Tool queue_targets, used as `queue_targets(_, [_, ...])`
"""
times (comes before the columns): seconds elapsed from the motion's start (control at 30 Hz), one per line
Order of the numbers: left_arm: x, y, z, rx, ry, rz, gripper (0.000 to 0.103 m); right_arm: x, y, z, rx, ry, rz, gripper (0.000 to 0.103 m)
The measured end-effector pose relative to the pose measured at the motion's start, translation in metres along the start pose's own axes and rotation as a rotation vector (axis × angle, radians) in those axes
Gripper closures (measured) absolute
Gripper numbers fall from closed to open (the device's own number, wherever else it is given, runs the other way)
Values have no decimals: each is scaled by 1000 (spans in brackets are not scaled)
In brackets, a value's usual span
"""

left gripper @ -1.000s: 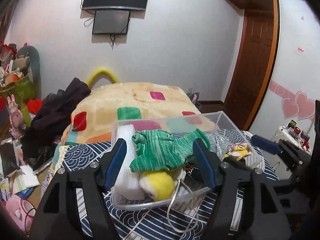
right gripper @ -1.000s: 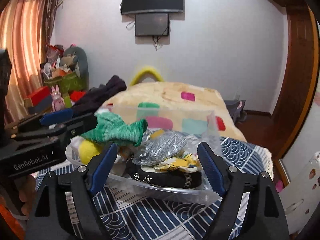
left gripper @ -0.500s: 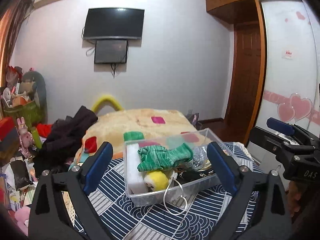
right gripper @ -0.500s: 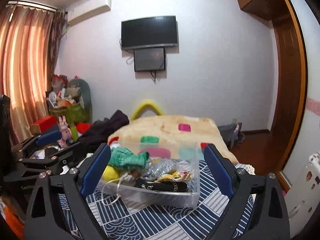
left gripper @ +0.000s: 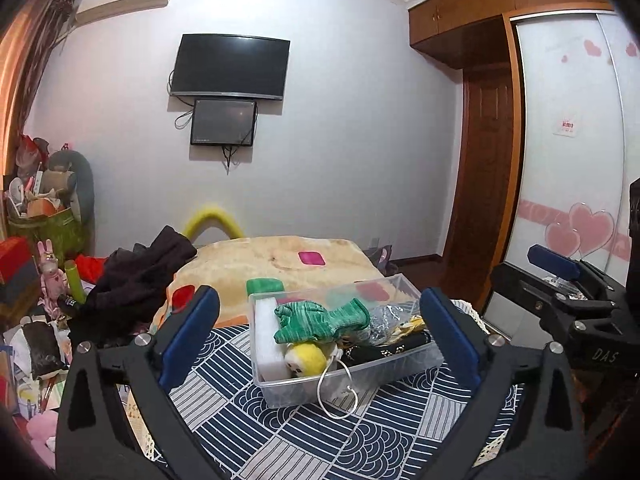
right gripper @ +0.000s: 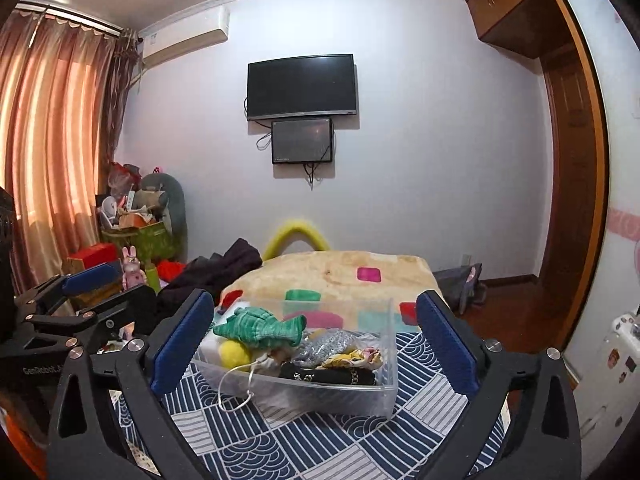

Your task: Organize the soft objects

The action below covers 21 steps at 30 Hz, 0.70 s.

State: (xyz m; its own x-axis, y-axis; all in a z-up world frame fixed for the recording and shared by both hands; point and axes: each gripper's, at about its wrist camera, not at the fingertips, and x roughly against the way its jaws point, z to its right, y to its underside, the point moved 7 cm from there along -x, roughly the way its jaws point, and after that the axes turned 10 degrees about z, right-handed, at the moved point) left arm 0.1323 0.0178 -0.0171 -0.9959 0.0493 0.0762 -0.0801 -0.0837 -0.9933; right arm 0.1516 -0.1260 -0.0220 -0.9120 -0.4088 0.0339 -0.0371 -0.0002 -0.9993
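Both grippers are spread wide and hold nothing. The left gripper (left gripper: 320,336) and the right gripper (right gripper: 316,342) each frame the clear bin (left gripper: 362,384), which sits straight ahead of them on the blue patterned cloth (left gripper: 280,432), a little beyond the fingertips and not touched by either.

The soft things are already piled inside the bin. A green knitted glove (left gripper: 320,318) lies on top, draped over a yellow plush ball (left gripper: 306,360). To the left gripper's near left a white foam block (left gripper: 266,336) stands against the bin's end wall. Toward the right gripper's side lie a silvery crinkled bag (right gripper: 326,342), a yellow patterned cloth (right gripper: 352,356) and a dark folded piece (right gripper: 332,376). A white cord (left gripper: 336,396) loops out over the front wall onto the cloth.

All of this looks light and limp. The glove would likely sag and stretch, so a pinch at its bunched cuff seems safest. The ball should squash, so a grip across its middle is best. The foam is stiffer but dents easily. The silvery bag may be slippery. The dangling cord could snag on a finger, and the thin-walled bin may slide if nudged.
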Motion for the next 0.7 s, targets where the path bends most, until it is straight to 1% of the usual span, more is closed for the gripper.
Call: queue_targets(0.7, [6,-3,3,-4,-2,17,1,3,-1,-2,-3,-1,6,1])
